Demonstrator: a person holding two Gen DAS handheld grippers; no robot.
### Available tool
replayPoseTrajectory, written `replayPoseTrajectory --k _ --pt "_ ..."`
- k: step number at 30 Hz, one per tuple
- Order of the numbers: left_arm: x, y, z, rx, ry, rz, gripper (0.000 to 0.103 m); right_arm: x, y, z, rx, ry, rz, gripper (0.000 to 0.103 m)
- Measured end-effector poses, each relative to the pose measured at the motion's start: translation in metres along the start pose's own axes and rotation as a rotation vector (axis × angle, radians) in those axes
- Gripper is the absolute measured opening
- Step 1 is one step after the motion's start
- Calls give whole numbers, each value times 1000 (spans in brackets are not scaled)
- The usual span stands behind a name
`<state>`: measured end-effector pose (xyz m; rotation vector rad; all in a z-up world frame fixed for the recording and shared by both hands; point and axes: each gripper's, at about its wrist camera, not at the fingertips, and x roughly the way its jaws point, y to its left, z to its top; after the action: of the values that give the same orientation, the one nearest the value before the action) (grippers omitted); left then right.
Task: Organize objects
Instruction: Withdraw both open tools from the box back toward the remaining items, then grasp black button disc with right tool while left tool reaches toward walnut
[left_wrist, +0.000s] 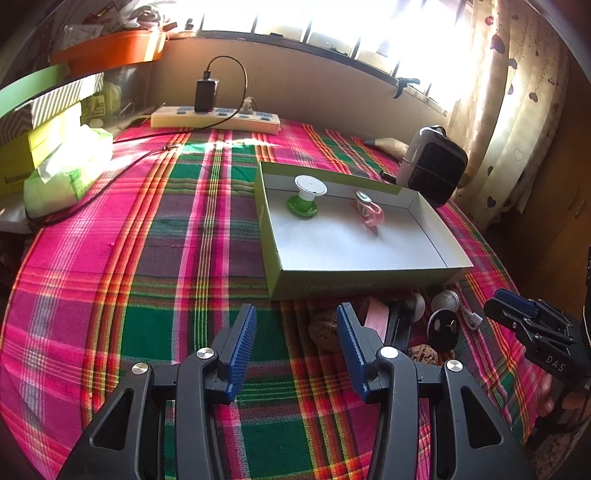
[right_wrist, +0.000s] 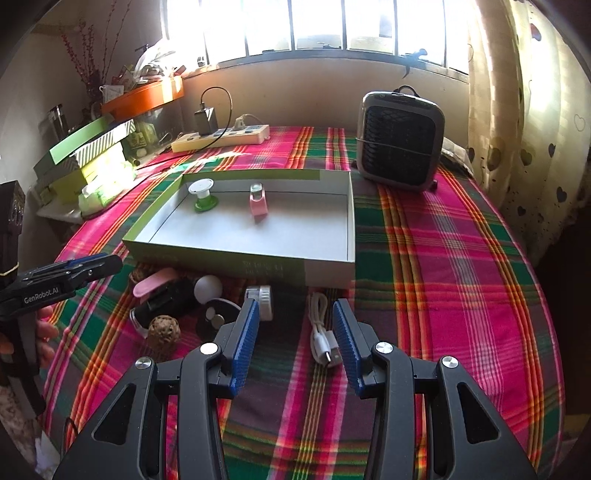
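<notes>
Spreading under everything is one plaid-covered counter (right_wrist: 461, 258), and you are holding both claws above its near part. Standing at the far right is one dark grilled heater-like box (right_wrist: 400, 147). Lying in the middle is one shallow open box (right_wrist: 258, 264) with green outer walls and a white floor. One white power strip (right_wrist: 221, 137) is sitting at the far edge with one black charger (right_wrist: 205, 121) plugged into it.

Inside the shallow box two things are standing well apart: one green-and-white spool-shaped piece (right_wrist: 202, 195) towards the far left corner and one pink clip-like piece (right_wrist: 257, 203) near the far wall.

Just in front of the box's near wall a small cluster is waiting on the cloth: one pink flat piece (right_wrist: 149, 286) over a black item, one white ball (right_wrist: 208, 288), one white cylinder (right_wrist: 260, 299), one black disc (right_wrist: 218, 314), two walnut-like shells (right_wrist: 164, 332) and one coiled white cable (right_wrist: 319, 332).

Your left claw (left_wrist: 297, 350) is hanging wide open over bare cloth, gripping nothing. Your right claw (right_wrist: 295, 343) is also standing apart and empty, with the cable's plug lying on the cloth just beside its right finger (right_wrist: 349, 350).
</notes>
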<state>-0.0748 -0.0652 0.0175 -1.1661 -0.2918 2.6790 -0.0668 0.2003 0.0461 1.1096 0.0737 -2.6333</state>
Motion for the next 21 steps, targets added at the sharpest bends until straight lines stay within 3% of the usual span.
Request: replayPoseTrajectory --k 15,21 --pt "7 1 -5 -21 35 -63 44 20 22 -13 -23 53 135 43" --pt "13 -5 -1 -14 52 -94 44 30 25 -12 -8 77 154 49"
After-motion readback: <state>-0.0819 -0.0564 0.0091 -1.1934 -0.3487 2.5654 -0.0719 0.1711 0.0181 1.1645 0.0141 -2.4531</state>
